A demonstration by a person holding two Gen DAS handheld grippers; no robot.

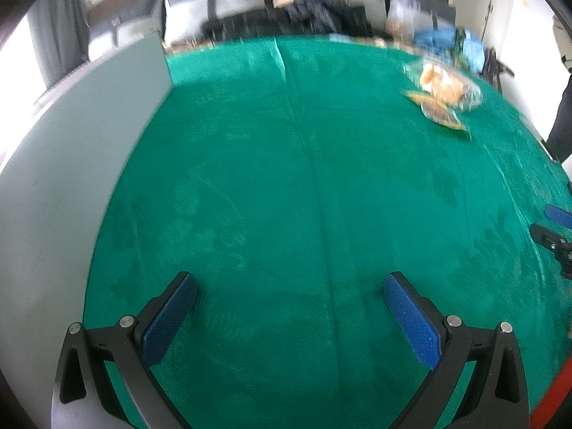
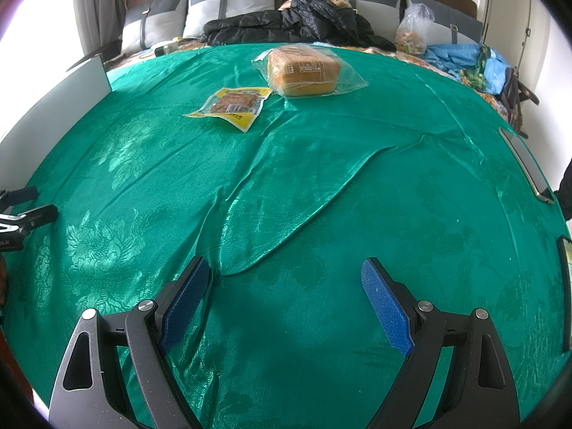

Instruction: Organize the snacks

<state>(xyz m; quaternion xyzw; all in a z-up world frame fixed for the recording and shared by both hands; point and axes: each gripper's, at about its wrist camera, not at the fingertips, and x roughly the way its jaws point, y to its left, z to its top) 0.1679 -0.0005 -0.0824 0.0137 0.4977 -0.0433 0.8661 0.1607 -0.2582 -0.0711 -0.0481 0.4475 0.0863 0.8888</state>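
A loaf of bread in a clear bag [image 2: 304, 71] lies on the green cloth [image 2: 321, 186] at the far middle. A yellow snack packet [image 2: 234, 105] lies just in front and left of it. Both show blurred at the far right in the left wrist view: bread [image 1: 445, 84], packet [image 1: 438, 111]. My right gripper [image 2: 286, 279] is open and empty, low over the cloth, well short of the snacks. My left gripper [image 1: 289, 293] is open and empty over bare cloth. Each gripper shows at the edge of the other's view [image 1: 557, 228] [image 2: 25, 207].
A grey board [image 1: 89, 136] stands along the left edge of the cloth, also in the right wrist view [image 2: 60, 107]. A phone [image 2: 527, 164] lies at the right edge. Behind are pillows, a black jacket [image 2: 304, 25], plastic bags and blue clutter [image 2: 461, 57].
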